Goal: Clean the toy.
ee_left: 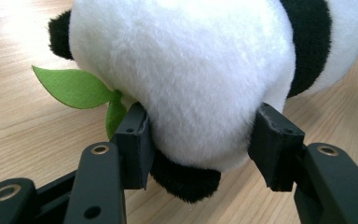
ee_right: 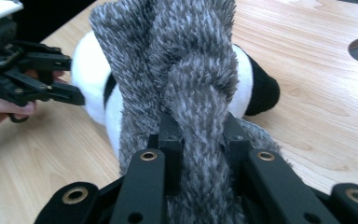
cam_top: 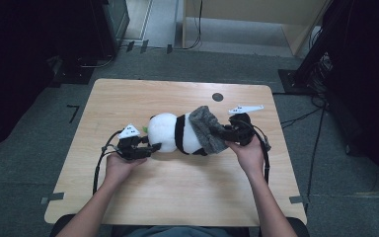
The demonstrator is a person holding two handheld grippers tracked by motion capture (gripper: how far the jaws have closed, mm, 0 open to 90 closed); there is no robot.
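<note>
The toy panda [cam_top: 175,133] lies mid-table. The left gripper [ee_left: 200,135], half open, clamps its head; the right gripper [ee_right: 200,135], nearly closed, pinches the grey sock [ee_right: 186,56] already pulled over its rear end, most of the body still bare.

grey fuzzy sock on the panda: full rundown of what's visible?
The grey sock looks like shaggy, mottled grey-and-white knit. It is pulled partway over one end of the plush panda, which lies on its side on the wooden table. The loose end is bunched into a thick fold, and the right gripper is shut on that fold. The left gripper clamps the panda's other end, clear of the sock.
</note>
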